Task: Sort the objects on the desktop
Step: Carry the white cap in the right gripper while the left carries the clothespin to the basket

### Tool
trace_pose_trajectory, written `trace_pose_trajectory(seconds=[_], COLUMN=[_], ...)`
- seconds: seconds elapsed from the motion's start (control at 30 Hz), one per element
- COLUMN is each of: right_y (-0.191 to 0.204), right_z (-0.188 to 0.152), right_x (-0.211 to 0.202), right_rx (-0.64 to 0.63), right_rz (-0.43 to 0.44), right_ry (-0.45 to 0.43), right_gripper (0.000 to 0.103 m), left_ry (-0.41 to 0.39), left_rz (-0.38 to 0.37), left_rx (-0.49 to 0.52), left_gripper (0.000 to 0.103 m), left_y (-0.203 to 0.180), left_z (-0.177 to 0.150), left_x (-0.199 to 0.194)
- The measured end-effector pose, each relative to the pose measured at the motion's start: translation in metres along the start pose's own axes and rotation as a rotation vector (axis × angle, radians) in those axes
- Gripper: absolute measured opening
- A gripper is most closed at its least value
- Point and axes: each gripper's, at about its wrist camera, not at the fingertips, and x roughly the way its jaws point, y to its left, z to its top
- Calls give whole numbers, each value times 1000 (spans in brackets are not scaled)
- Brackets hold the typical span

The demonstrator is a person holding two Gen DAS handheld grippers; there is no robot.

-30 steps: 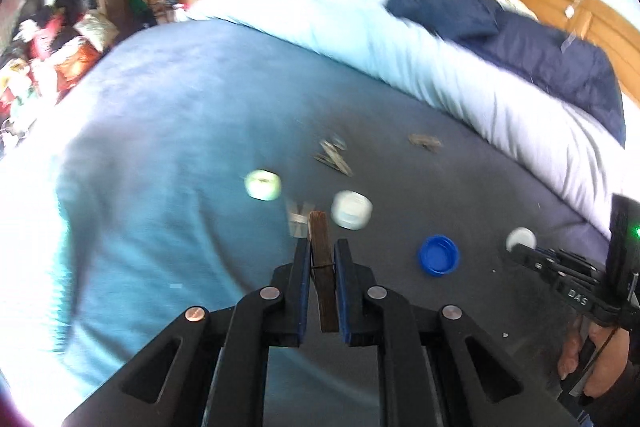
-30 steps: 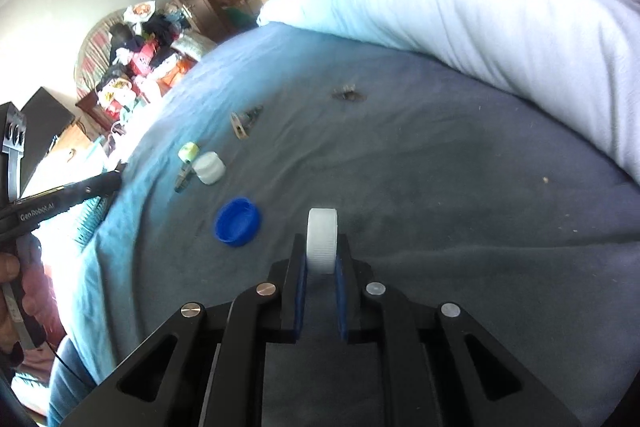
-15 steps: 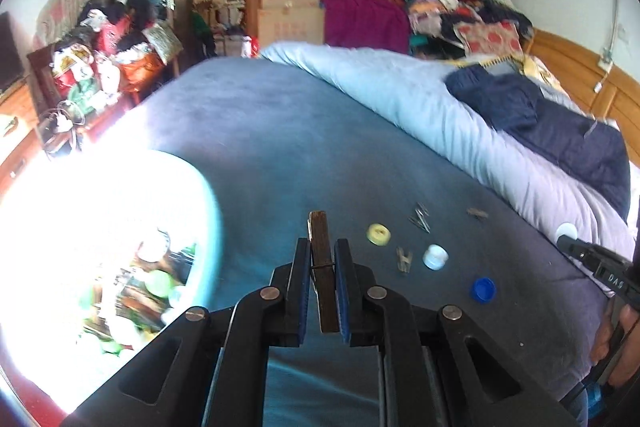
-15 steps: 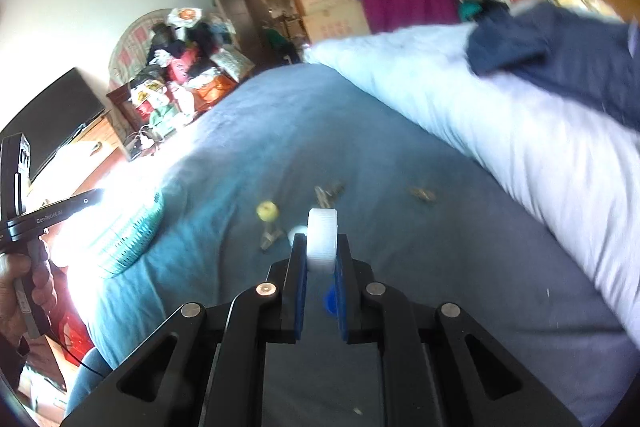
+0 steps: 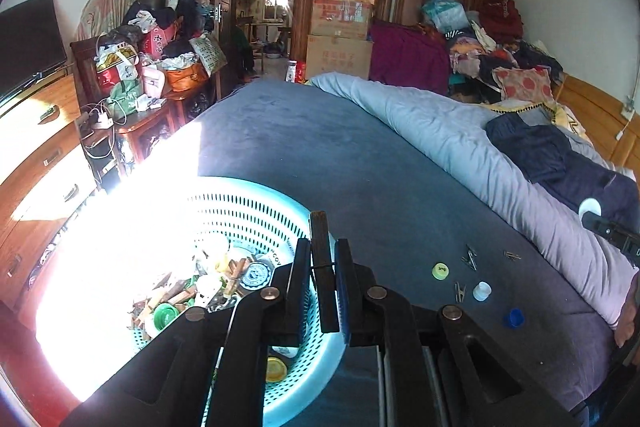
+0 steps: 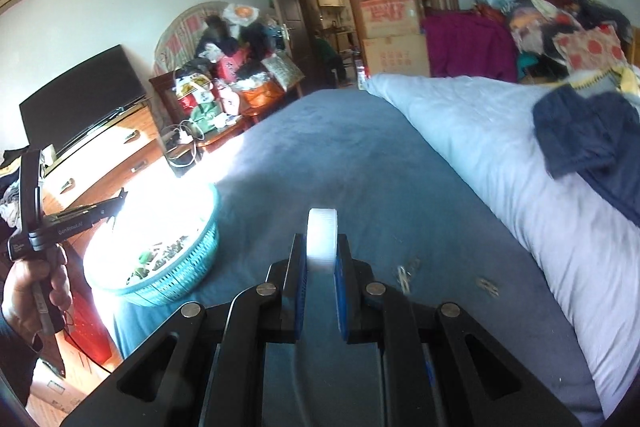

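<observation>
My left gripper [image 5: 322, 259] is shut on a brown wooden clothespin [image 5: 321, 267] and holds it above the near rim of a teal slotted basket [image 5: 256, 211] that holds caps and clothespins. My right gripper [image 6: 321, 251] is shut on a white bottle cap [image 6: 322, 239], held edge-on above the blue bedspread. The basket also shows in the right wrist view [image 6: 176, 279], at the left, at the bed's edge. A yellow cap [image 5: 440, 271], a white cap [image 5: 481, 291], a blue cap [image 5: 514, 317] and loose clothespins [image 5: 470, 259] lie on the bed.
A pale blue duvet [image 5: 460, 143] is bunched along the bed's right side with dark blue clothes [image 5: 560, 155] on it. A wooden dresser with a TV [image 6: 84, 103] and a cluttered side table [image 5: 136, 87] stand left of the bed. Strong sunlight washes out the basket's left half.
Both grippers rose and swung left, away from the loose caps. The basket has come under my left gripper. Both grips are unchanged.
</observation>
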Motion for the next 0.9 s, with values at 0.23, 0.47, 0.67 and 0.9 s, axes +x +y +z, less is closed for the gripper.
trace_pose_trajectory(seconds=[0.23,0.47,0.67,0.9], right_y=[57,111,152,184], right_z=[36,67,89,106], right_x=[20,43,64,91], right_rx=[-79,-144,-196,-217], right_rz=[58,121,162,196], right_ry=[-2,-3,16,46], right_gripper=[13,13,13,13], left_ry=[-2,-18,-30,-29], left_rz=[34,79,105,123], left_rx=[-46,-82,-110,-89], left_gripper=[12,12,12,12], left_y=[40,85,123,143], left_z=[2,14,24,39], left_x=[-4,-15,-21,-20])
